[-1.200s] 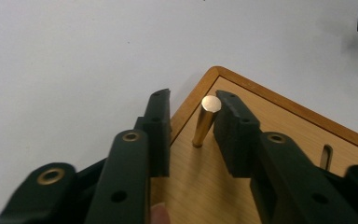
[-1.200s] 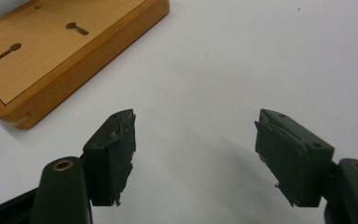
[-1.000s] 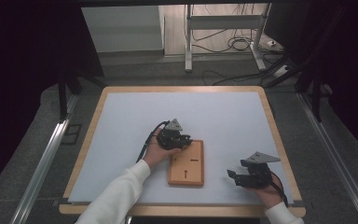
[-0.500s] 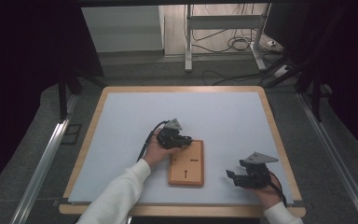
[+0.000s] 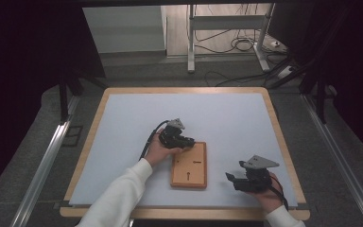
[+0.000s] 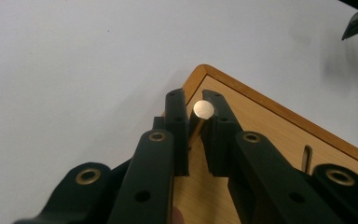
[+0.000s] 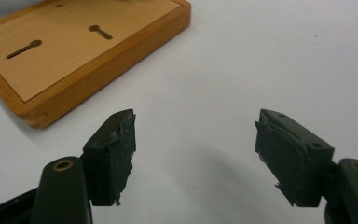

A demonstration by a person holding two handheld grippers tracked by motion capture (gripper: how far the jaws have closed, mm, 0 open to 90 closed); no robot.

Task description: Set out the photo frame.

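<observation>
Revealing a brass peg [image 6: 203,110] between left tool [image 6: 193,100] tips.

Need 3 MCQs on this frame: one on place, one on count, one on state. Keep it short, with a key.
1. Where is the wooden board on the table?
A. near the person's edge, between the two hand-held grippers
B. at the far left corner
C. off the table

2. How many keyhole slots show on the board's top in the right gripper view?
A. none
B. two
C. five

3. What is the left hand-held gripper doing?
A. wide open over bare table
B. shut on a brass-coloured pin at the board's corner
C. holding a cable

Key: 1 A, the high view shows the board between the left gripper and the right hand-held gripper. 2 B, two slots are plain there. 3 B, the left gripper view shows the pin between its closed jaws; they have just been closing.
</observation>
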